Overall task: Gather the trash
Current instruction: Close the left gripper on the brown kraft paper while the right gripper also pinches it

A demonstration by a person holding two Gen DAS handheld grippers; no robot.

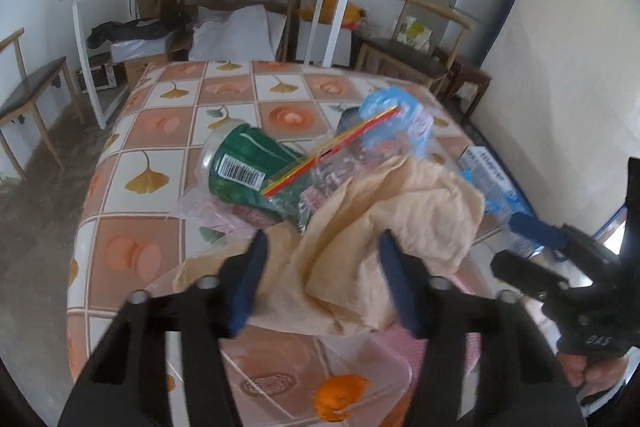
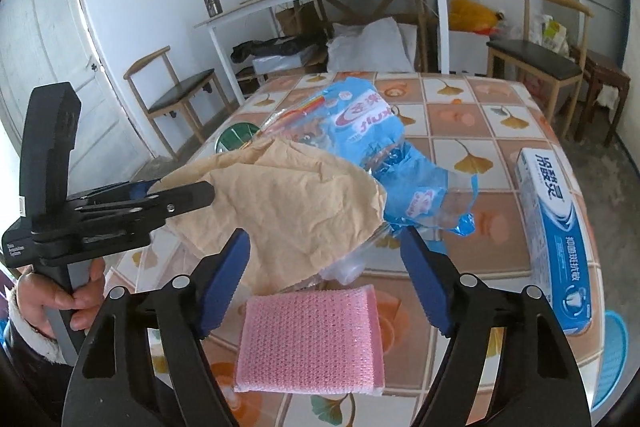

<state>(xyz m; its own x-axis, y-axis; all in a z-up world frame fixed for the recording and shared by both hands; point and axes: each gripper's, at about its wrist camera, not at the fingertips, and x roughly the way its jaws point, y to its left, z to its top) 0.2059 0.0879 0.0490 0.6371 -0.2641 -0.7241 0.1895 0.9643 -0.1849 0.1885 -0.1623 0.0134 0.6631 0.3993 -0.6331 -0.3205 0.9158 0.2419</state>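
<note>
In the left wrist view, a crumpled tan sheet of paper [image 1: 372, 227] was seen bunched between the blue pads of the left gripper [image 1: 320, 283], which were partly closed and pressed on its folds. Ahead of the gripper, a green plastic cup [image 1: 244, 163] lay on its side on the tiled tablecloth [image 1: 160, 123], its long axis running away to the upper left. A blue torn plastic wrapper [image 1: 400, 115] lay beyond the paper.

In the right wrist view, the right gripper [image 2: 324, 283] was held wide, nothing being gripped. A pink mesh sponge [image 2: 312, 339] lay just below the pads. The paper was seen ahead, the wrapper beyond it, and a blue-and-white toothpaste box [image 2: 556, 239] to the right, its long axis pointing away.
</note>
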